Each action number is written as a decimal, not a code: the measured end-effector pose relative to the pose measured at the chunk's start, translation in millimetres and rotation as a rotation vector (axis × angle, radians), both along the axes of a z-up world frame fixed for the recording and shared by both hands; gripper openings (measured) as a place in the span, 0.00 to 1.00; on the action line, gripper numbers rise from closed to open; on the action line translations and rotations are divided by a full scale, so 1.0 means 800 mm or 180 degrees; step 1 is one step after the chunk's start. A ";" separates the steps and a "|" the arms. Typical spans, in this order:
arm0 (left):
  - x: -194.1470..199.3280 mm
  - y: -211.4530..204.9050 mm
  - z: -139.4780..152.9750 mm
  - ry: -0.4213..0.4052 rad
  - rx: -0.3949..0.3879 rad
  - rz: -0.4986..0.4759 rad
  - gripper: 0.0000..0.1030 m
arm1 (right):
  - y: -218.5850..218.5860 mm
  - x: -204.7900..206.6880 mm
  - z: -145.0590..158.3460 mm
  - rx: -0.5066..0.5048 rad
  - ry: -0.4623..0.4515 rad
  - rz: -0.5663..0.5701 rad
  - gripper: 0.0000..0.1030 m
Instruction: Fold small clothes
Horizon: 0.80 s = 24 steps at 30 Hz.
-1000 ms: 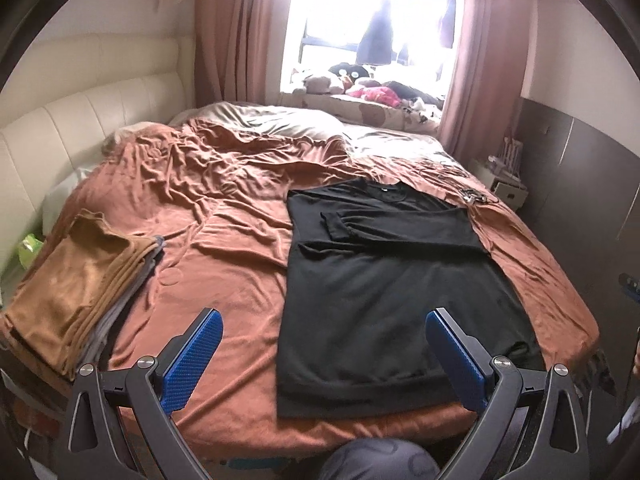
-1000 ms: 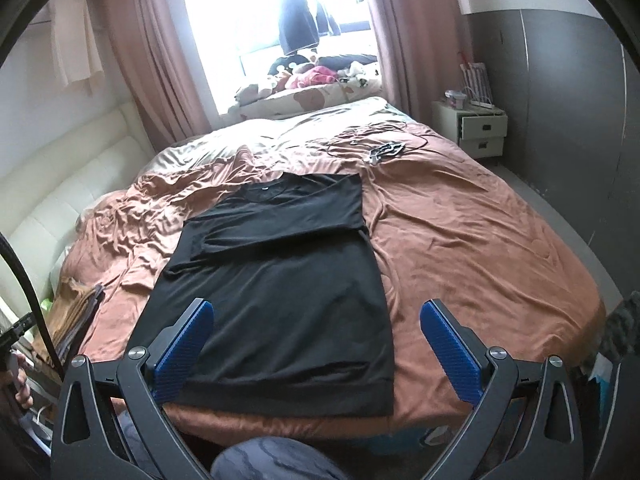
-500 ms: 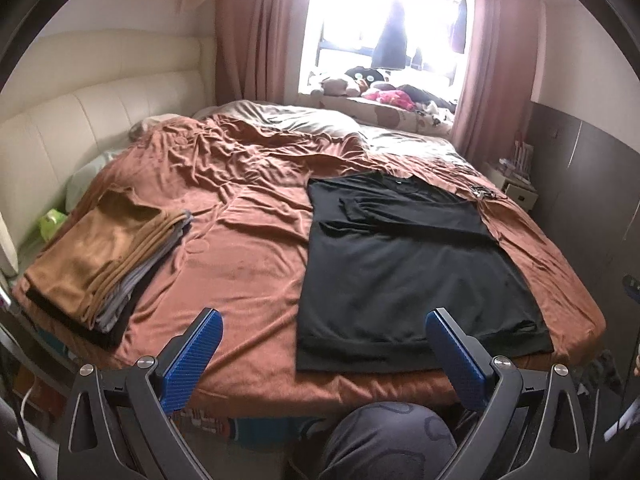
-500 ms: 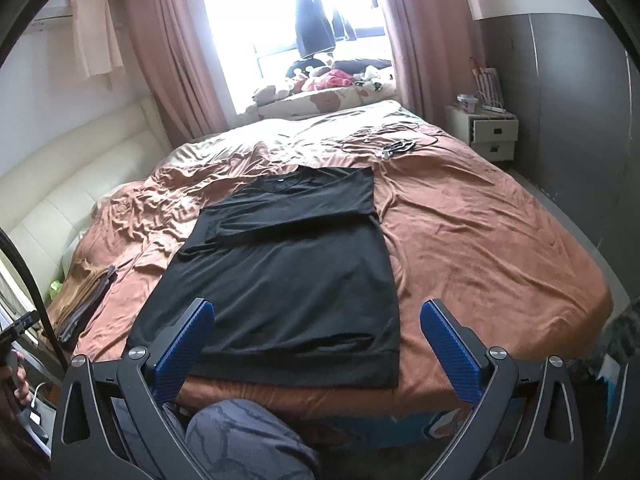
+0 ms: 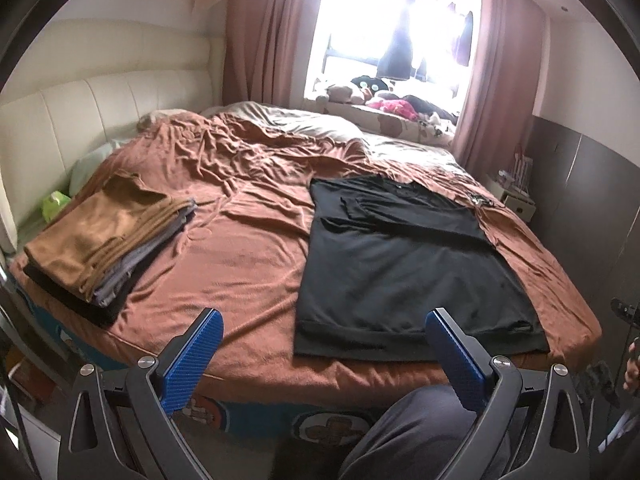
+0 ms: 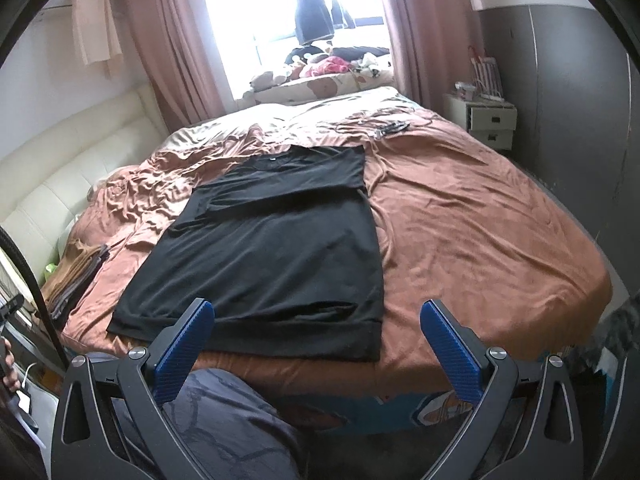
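A black t-shirt [image 5: 404,268] [image 6: 276,248] lies flat on the brown bedspread [image 5: 240,256] [image 6: 472,232], its sleeves folded inward and its hem near the bed's front edge. My left gripper [image 5: 324,344] is open and held back from the bed, below the hem and apart from it. My right gripper [image 6: 320,332] is also open, hovering in front of the hem with nothing between its blue fingers [image 6: 448,344].
A stack of folded clothes [image 5: 104,240] [image 6: 74,276], tan on top, sits at the bed's left. A person's knee [image 5: 416,432] [image 6: 224,424] shows below. A white nightstand [image 6: 486,120] stands at the right wall. Cables [image 6: 390,128] lie far on the bed.
Both grippers have pulled back and away from the bed, so the shirt and the bed's front edge now sit farther off. The shirt has not moved.
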<state>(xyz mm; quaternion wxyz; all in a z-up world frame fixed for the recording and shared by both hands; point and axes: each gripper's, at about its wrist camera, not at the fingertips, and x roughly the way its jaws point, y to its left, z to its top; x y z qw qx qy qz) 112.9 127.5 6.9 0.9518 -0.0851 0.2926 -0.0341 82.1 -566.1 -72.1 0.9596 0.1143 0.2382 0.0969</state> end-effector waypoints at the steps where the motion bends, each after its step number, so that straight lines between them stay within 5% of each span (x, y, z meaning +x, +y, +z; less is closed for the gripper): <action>1: 0.002 0.001 -0.005 0.0020 -0.0013 -0.0002 0.96 | -0.001 0.002 -0.003 0.0006 0.0018 0.0000 0.99; 24: 0.107 0.066 -0.142 0.0974 -0.0764 0.0329 0.44 | -0.029 0.103 -0.084 0.0419 0.0667 0.0103 0.64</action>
